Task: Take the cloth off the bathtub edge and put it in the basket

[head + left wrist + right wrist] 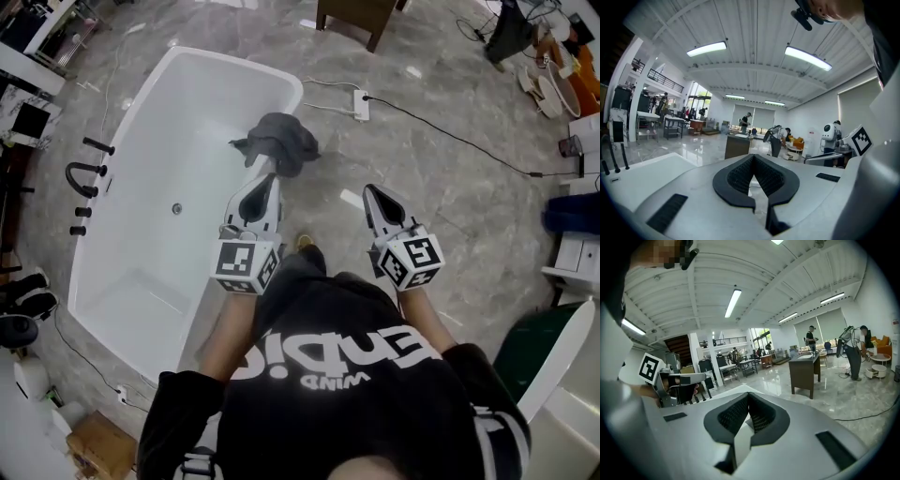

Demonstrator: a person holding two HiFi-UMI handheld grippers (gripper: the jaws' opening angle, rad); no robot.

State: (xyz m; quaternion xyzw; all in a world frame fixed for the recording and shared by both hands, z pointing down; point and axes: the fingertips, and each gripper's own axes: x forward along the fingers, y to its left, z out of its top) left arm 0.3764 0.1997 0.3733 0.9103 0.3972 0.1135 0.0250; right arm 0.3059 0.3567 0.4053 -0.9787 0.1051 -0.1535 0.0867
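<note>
A dark grey cloth (pixel 278 141) lies crumpled over the right rim of the white bathtub (pixel 150 159), near its far end. My left gripper (pixel 271 177) is shut and empty, its tips just short of the cloth and over the tub's rim. My right gripper (pixel 368 190) is also shut and empty, held over the floor to the right of the tub. In the left gripper view the left gripper (pixel 752 157) points level across the room with its jaws touching. The right gripper view shows the right gripper (pixel 749 395) likewise closed. The cloth appears in neither gripper view.
A black faucet (pixel 84 178) stands at the tub's left side. A white power strip (pixel 361 105) and its black cable (pixel 450 136) lie on the marble floor beyond the cloth. A brown wooden table (pixel 354 14) stands farther back. A green container (pixel 530 349) sits at the lower right.
</note>
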